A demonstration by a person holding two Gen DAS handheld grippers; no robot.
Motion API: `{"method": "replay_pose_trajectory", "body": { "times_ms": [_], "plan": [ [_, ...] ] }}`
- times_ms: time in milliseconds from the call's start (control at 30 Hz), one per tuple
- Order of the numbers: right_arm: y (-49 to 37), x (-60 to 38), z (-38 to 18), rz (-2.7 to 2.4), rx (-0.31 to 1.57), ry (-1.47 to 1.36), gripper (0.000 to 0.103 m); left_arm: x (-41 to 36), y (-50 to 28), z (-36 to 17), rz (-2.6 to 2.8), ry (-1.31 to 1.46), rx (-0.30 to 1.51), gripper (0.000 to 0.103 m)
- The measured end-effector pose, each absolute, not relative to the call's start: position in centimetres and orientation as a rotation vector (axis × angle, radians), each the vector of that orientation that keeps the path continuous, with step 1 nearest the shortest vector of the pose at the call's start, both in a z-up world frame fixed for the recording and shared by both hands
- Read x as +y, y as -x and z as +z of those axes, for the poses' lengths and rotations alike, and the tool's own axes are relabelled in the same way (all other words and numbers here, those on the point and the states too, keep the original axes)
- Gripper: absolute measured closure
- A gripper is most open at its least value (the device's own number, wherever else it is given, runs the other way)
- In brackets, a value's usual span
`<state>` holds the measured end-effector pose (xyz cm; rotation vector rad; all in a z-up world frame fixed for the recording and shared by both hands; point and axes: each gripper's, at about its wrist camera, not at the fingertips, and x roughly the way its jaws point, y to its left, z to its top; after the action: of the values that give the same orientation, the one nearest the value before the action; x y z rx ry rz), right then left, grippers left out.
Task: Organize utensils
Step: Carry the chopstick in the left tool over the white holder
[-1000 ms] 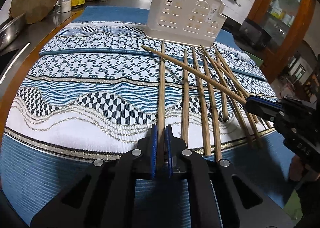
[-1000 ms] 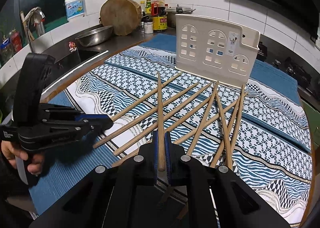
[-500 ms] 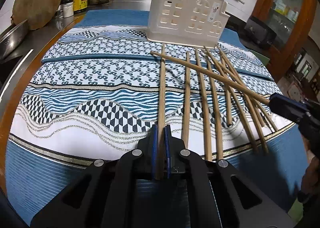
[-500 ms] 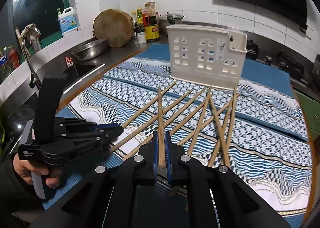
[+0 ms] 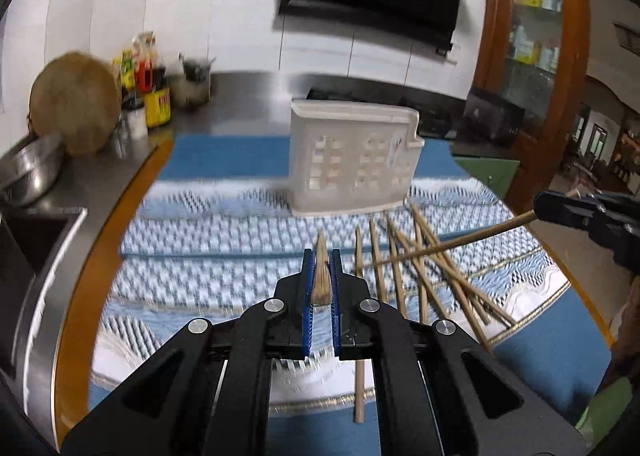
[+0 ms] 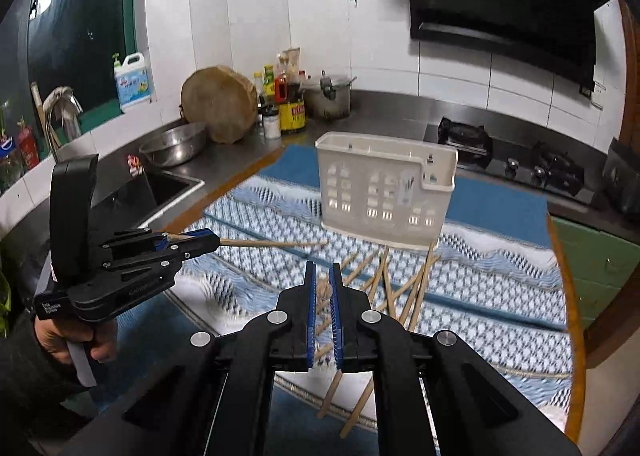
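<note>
Chopsticks are gripped one apiece by both hand-held tools above the cloth-covered bench. The left gripper (image 5: 320, 256) is closed on a wooden chopstick (image 5: 321, 276), seen end-on between its blue pads in the left wrist view; in the right wrist view the same stick (image 6: 276, 244) is seen sticking out level from the tool, clear of the cloth, with a hand (image 6: 76, 340) wrapped round the handle. The right gripper (image 6: 323, 270) is clamped on a second chopstick (image 5: 460, 244), which is shown in the left wrist view slanting down from the blue pads, above the loose pile; in the right wrist view that stick is blurred between the pads.

The remaining chopsticks (image 5: 420, 276) are left in a loose, crossed heap on the patterned cloth (image 5: 208, 240), toward the bench's right side in the left wrist view, their far tips lying just before the white utensil holder (image 5: 352, 163). The holder is stood upright at the far edge of the cloth's patterned part.

A round chopping block (image 6: 218, 109), a steel bowl (image 6: 172, 143), sauce bottles (image 6: 284, 95) and a pot (image 6: 330, 95) are ranged along the back wall.
</note>
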<state>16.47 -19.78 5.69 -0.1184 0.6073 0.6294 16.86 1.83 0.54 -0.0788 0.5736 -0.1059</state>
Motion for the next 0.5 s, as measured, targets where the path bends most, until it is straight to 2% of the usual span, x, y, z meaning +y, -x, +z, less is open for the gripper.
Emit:
{"method": "replay_pose_trajectory", "body": {
  "times_ms": [200, 500],
  "plan": [
    [-19.1, -19.4, 8.3, 0.632, 0.618, 0.114, 0.096, 2.4, -18.2, 1.9, -0.128, 0.075, 0.562, 0.097],
    [-24.6, -20.0, 15.9, 0.565, 0.606, 0.128, 0.096, 3.4, -20.9, 5.9, -0.125, 0.021, 0.537, 0.097]
  ]
}}
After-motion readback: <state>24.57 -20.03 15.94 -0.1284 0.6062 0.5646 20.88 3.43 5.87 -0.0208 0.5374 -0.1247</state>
